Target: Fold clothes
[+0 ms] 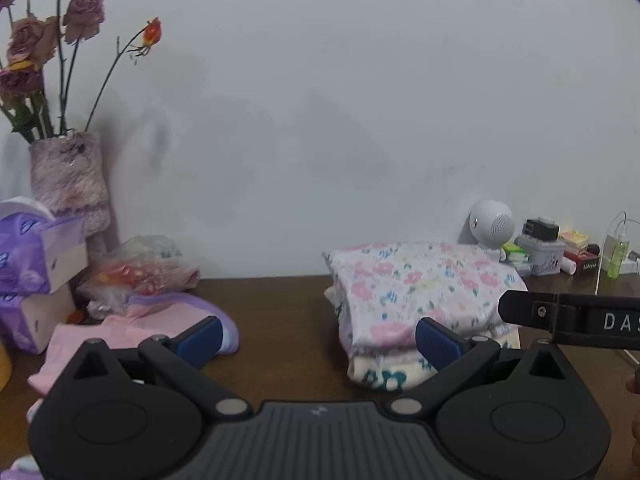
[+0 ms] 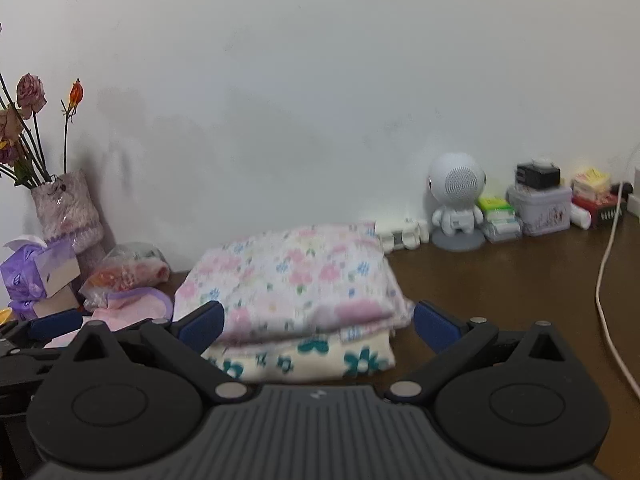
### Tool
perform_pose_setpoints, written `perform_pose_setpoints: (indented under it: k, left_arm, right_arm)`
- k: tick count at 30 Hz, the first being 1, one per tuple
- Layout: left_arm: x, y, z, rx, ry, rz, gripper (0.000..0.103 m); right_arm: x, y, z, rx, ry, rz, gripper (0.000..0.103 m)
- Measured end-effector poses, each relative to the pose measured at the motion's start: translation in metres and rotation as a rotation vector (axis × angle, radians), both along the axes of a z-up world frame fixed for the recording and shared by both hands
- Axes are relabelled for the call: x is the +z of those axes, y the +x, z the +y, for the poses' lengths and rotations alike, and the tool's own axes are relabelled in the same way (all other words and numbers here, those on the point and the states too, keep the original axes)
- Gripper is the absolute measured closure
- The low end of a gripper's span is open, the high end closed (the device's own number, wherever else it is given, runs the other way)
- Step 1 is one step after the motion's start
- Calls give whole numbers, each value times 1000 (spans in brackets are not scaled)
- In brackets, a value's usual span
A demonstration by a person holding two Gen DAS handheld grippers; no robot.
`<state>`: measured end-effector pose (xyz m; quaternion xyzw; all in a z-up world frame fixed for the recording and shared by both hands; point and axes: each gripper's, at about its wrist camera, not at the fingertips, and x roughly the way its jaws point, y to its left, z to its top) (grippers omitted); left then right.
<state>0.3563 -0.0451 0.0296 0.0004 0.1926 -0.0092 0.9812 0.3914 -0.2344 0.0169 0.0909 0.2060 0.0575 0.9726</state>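
While the folded floral garment (image 2: 296, 280) sits atop the cream one (image 2: 304, 360) on the table (image 2: 500, 288), both grippers, left (image 1: 320, 338) and right (image 2: 318, 326), hang spread and empty; a careless nudge could topple that stack.

brown wooden table (image 2: 500, 280) | bearing: folded floral stack (image 2: 296, 280), pink garment (image 1: 132, 328), tissue boxes (image 1: 36, 264), vase (image 1: 72, 184), robot-shaped speaker (image 2: 456, 196), white cable (image 2: 608, 280)

Dim, even indoor light; soft wall shadows; fisheye-bent edges; slight blur.
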Motion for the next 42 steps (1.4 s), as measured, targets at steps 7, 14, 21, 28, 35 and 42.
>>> perform_pose_setpoints:
  k: [7,14,21,28,35,42]
  left_arm:
    - [-3,-42,10,24,18,25,0]
    - [-3,-96,15,21,29,68,0]
    - [-3,-158,14,7,47,107,0]
    - [0,-235,25,-17,5,120,0]
    - [-4,-291,29,-13,-20,154,0]
    - [-22,-327,31,-7,-2,194,0]
  right_arm:
    - [2,-39,5,15,-42,-15,0]
    - [-5,-82,20,25,-94,29,0]
    - [-9,-141,32,47,-130,55,0]
    - [-13,-202,44,70,-168,77,0]
    - [-16,-263,64,96,-241,70,0]
    - [-23,-297,72,98,-220,91,0]
